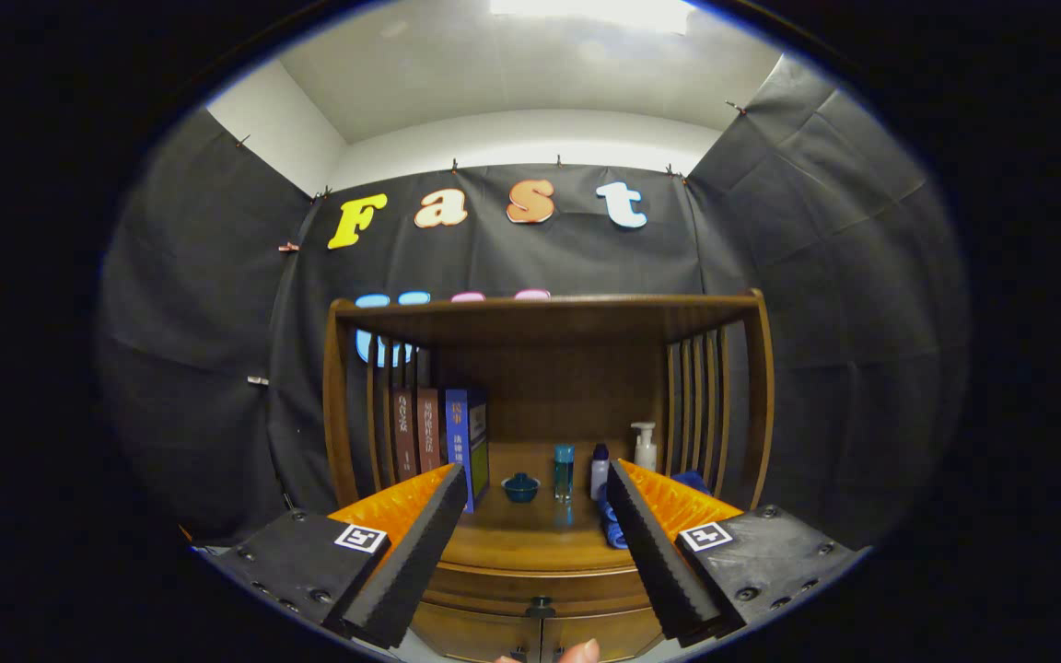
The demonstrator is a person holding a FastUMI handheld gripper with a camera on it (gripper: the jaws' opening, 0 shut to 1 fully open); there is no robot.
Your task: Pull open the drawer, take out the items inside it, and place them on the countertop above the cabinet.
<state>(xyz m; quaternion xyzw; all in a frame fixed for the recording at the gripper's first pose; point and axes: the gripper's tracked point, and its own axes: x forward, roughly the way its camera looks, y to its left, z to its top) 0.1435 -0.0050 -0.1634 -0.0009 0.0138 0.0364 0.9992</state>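
Straight ahead and low between the fingers sits the drawer (540,582), a curved wooden front that looks pushed in, with a small dark knob (540,608) at its lower middle; what lies inside it cannot be seen. Just above it runs the countertop (530,525), a polished wooden surface forming the floor of an open-fronted cabinet (549,318) with slatted sides and a flat top board. The gripper (530,552) hangs in front of the drawer with its jaws spread wide, holding nothing; its black ribbed pads (406,562) frame the drawer front on the left and right, orange panels and small square markers showing behind them. On the countertop, toward the far middle, stands a small dark teal lidded bowl (520,487), and just right of it a slim clear teal bottle (565,471). Next right is a white bottle with a dark cap (599,471), and farther right and back a white pump dispenser (645,446). A blue cloth (612,527) lies beside the right finger, partly hidden by it. Against the left slats stand three upright books (443,435), two brownish and one blue nearest the middle. Near the lowest part of the view, below the knob, a fingertip (578,653) of a person pokes in. Black cloth drapes the booth behind and beside the cabinet, under a pale ceiling with a bright light.
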